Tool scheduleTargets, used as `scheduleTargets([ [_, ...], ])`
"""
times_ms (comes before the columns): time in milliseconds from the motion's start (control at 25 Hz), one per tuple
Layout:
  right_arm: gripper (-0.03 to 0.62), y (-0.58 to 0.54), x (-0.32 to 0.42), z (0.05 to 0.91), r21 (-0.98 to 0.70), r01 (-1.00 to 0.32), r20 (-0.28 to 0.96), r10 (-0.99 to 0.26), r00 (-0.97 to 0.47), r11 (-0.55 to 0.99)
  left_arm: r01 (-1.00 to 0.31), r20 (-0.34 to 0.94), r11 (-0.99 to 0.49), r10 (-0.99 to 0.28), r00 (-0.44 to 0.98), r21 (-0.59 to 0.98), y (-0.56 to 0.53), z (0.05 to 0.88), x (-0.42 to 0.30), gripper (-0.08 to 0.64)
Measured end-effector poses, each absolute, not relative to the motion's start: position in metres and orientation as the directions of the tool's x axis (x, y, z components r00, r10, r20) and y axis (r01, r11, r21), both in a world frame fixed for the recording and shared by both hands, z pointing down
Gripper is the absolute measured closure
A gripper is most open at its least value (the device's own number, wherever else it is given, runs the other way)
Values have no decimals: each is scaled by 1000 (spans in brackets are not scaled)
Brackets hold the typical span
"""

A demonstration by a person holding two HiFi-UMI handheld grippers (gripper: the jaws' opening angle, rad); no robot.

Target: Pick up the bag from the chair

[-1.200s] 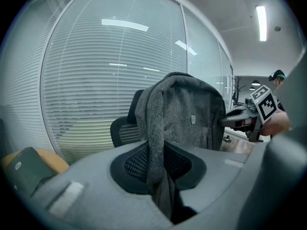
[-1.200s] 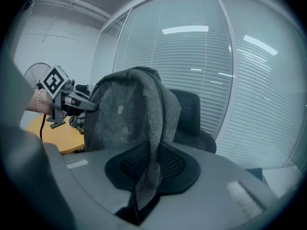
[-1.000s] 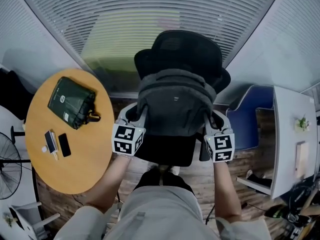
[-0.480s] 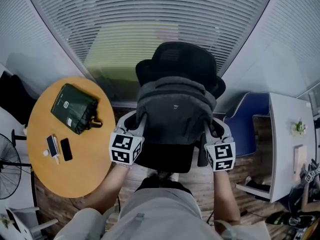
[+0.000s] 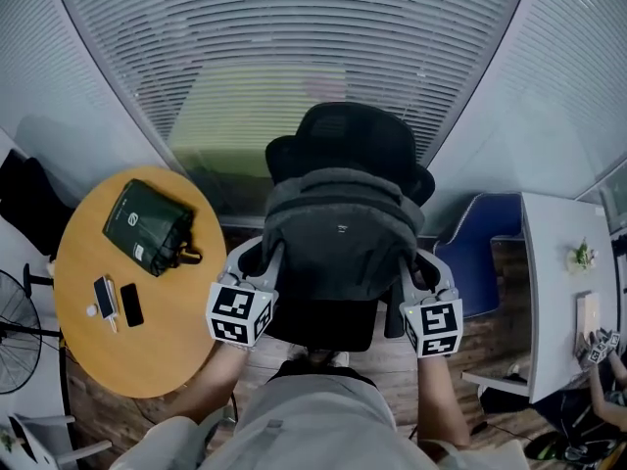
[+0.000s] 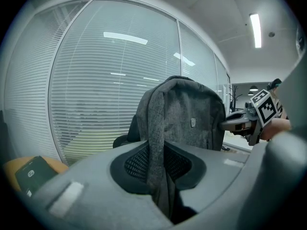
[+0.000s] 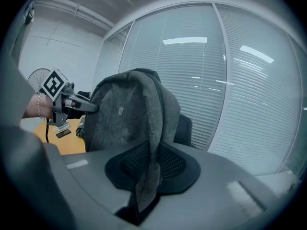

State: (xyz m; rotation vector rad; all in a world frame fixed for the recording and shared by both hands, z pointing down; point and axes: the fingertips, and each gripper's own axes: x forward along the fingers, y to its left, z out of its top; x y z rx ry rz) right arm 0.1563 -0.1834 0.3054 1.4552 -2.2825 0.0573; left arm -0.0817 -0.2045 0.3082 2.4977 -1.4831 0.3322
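A grey backpack (image 5: 341,228) hangs in front of the black office chair (image 5: 353,135), held by its two shoulder straps. My left gripper (image 5: 266,255) is shut on the left strap (image 6: 156,162), which runs down between its jaws. The right strap (image 7: 151,171) is pinched the same way in my right gripper (image 5: 411,260), which is also shut. In the left gripper view the backpack (image 6: 187,114) fills the middle, with the right gripper (image 6: 240,123) at its far side. From the right gripper view, the backpack (image 7: 124,114) has the left gripper (image 7: 79,104) beyond it.
A round wooden table (image 5: 167,351) at the left carries a dark green pouch (image 5: 147,225) and two phones (image 5: 118,302). A fan (image 5: 15,331) stands at the far left. A white desk (image 5: 563,292) and a blue panel (image 5: 480,248) are at the right. Window blinds fill the background.
Both grippers have risen together with the backpack, which now hangs higher against the chair. Both grips on the straps are unchanged.
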Motion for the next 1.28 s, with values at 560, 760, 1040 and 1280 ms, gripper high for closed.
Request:
scheduleTargets([
  [560, 538, -150, 155, 261, 217, -877, 329, -878, -349, 430, -874, 242, -482, -842, 483, 66, -175, 266, -81, 499],
  [760, 538, -138, 150, 242, 214, -881, 313, -884, -348, 423, -872, 226, -485, -845, 485, 59, -162, 251, -84, 500],
  [1040, 538, -129, 148, 233, 210, -882, 312, -884, -349, 422, -872, 214, -487, -848, 484, 46, -154, 240, -85, 500],
  [1280, 540, -127, 148, 232, 197, -886, 306, -885, -351, 419, -874, 216, -482, -849, 483, 58, -153, 241, -85, 500],
])
